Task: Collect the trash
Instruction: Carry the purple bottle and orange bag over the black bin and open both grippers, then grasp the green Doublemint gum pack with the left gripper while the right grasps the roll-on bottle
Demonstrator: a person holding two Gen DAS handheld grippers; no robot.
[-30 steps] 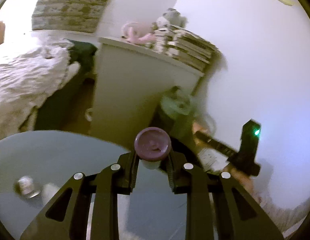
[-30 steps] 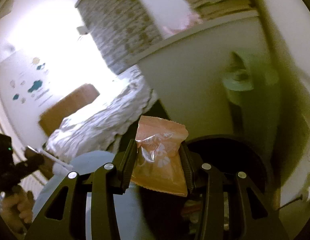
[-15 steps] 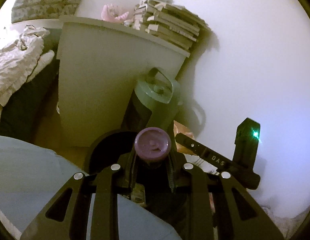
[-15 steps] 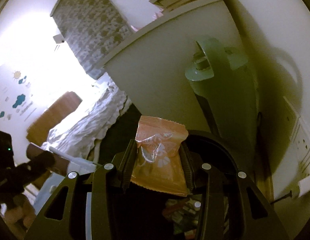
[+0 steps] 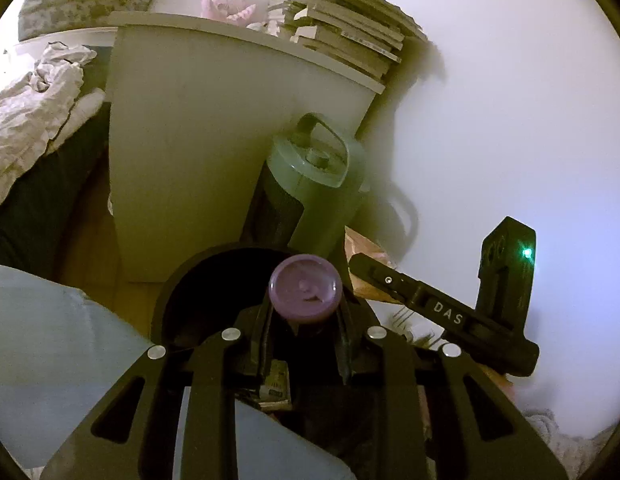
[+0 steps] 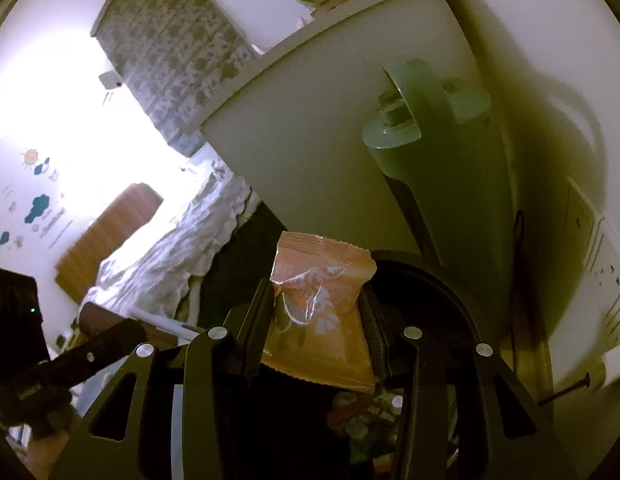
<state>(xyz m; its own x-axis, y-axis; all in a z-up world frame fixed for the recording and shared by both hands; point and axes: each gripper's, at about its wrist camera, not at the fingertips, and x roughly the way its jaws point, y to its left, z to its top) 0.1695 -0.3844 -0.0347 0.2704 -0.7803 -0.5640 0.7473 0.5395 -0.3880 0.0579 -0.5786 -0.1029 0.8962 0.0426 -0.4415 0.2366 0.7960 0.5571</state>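
My left gripper (image 5: 303, 320) is shut on a small bottle with a purple cap (image 5: 303, 285) and holds it over the open black trash bin (image 5: 177, 288). My right gripper (image 6: 320, 320) is shut on an orange snack wrapper (image 6: 322, 312) and holds it above the same bin (image 6: 450, 292), where several wrappers (image 6: 362, 420) lie inside. The right gripper body (image 5: 442, 312) shows at the right of the left wrist view, and the left gripper body (image 6: 49, 360) shows at the left of the right wrist view.
A green appliance with a handle (image 5: 310, 184) stands just behind the bin, against a white cabinet (image 5: 213, 128) topped with stacked books (image 5: 346, 36). A light blue table edge (image 5: 49, 340) lies at the left. A bed with rumpled linen (image 6: 169, 252) is further back.
Both grippers have moved from over the table to above the bin, coming closer to it. Both keep their hold on the bottle and the wrapper.
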